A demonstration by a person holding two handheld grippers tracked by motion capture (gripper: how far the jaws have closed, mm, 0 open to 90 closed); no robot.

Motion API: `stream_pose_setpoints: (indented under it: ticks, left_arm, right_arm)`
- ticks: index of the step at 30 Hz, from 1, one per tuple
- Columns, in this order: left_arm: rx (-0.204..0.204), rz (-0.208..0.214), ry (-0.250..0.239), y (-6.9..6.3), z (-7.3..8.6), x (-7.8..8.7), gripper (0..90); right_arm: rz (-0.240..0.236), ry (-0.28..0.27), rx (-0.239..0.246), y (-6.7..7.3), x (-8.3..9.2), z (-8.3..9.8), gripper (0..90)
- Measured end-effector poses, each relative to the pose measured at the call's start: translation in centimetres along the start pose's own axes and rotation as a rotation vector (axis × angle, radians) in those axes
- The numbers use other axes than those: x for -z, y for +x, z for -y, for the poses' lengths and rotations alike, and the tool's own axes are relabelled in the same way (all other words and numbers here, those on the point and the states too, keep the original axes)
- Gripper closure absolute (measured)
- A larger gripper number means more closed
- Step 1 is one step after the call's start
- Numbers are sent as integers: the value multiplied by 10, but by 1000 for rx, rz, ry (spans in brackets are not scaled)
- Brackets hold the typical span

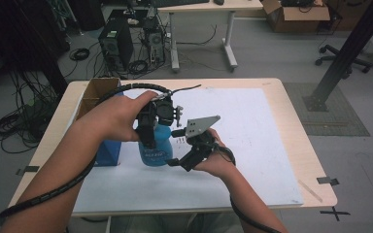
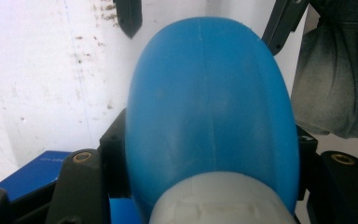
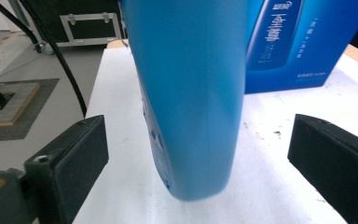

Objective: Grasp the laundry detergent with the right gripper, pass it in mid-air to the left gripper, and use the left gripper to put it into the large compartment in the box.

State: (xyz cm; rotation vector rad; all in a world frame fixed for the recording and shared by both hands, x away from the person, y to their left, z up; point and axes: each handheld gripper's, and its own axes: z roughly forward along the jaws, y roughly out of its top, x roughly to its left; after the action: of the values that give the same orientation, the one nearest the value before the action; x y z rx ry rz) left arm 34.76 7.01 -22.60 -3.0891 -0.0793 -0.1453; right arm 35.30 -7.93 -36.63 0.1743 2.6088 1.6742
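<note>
Right between the wide-apart black fingers (image 3: 70, 163) of the right gripper (image 3: 200, 172) stands the blue bottle (image 3: 191, 93). Neither pad touches it; there is a gap on each side, so this gripper has let go. The bottle's bottom sits on the white sheet (image 3: 270, 186), just past the fingertips.

Up at the bottle's top, the left gripper (image 1: 150, 133) comes down from above. Its fingers (image 2: 81, 186) are squeezed tight on the bottle, one on each side, close to the white cap (image 2: 219, 200). The left hand (image 1: 114, 119) holds that gripper, and the right hand (image 1: 218, 162) holds the other one low beside the bottle.

Behind the bottle, past the right gripper's fingers, stands a blue box (image 3: 303, 42) with white writing. Farther back, beyond the left hand, a brown cardboard box (image 1: 97, 90) sits at the edge of the table (image 1: 291, 121).
</note>
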Motion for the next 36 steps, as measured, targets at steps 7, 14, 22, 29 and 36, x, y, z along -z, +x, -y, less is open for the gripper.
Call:
stream_pose_setpoints:
  ticks: [7,14,22,29,36]
  left_arm:
    - [22,0,4,3,2,6,383]
    - [69,23,20,11,4,11,382]
    - [185,41,27,19,8,19,382]
    - [303,52,13,23,13,28,382]
    - [388,79,-18,26,19,40,381]
  right_arm:
    - [33,41,22,-2,8,2,0]
    - [53,68,35,-2,23,2,0]
    - [93,117,35,-5,48,5,0]
    - [140,177,28,-10,75,7,0]
    - [167,279,25,-16,96,5,0]
